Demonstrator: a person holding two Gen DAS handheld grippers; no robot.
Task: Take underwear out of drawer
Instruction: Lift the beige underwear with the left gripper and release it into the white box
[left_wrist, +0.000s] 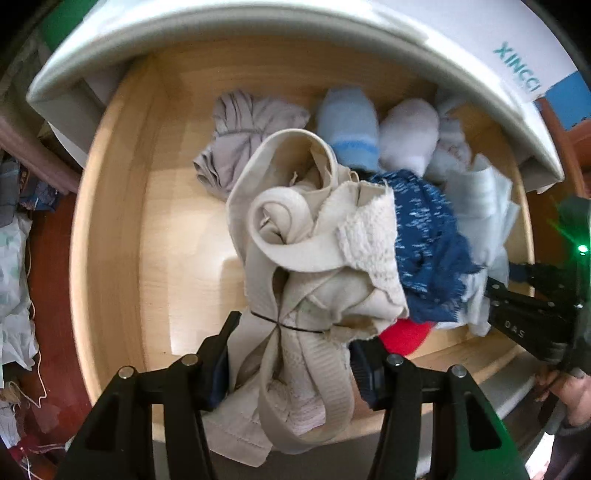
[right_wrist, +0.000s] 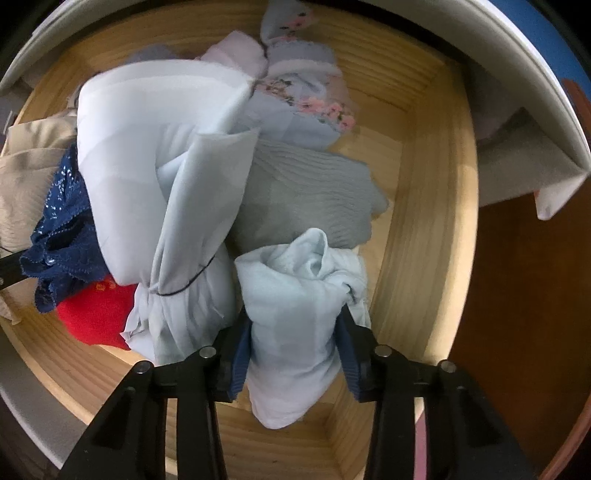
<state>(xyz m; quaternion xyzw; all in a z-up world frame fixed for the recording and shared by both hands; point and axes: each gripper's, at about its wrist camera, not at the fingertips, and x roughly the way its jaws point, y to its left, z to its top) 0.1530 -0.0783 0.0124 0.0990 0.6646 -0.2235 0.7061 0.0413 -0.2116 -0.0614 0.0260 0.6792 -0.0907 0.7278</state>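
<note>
While both bundles sit in the drawer (left_wrist: 122, 206), left gripper (left_wrist: 291, 354) clamps the beige bundle (left_wrist: 295, 266), right gripper (right_wrist: 291, 350) the pale blue roll (right_wrist: 295, 295); lift straight up, clearing neighbours.

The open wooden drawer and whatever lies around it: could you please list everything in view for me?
Light wooden drawer: one, pulled open under a white cabinet top.
Beige banded underwear bundle: one, drawer middle, tied with a black band, between the left pads.
Grey ribbed garment: one, back left.
Fluffy pale blue and white socks: about three, along the back.
Dark blue lace underwear: one, right of the beige bundle.
Red cloth: one, under the lace.
Pale blue tied roll: one, centre.
Small pale blue folded piece: one, front right, between the right pads.
Floral pale blue item: one, back.
Left gripper: black, closed on the beige bundle.
Right gripper: black, closed on the small piece.
</note>
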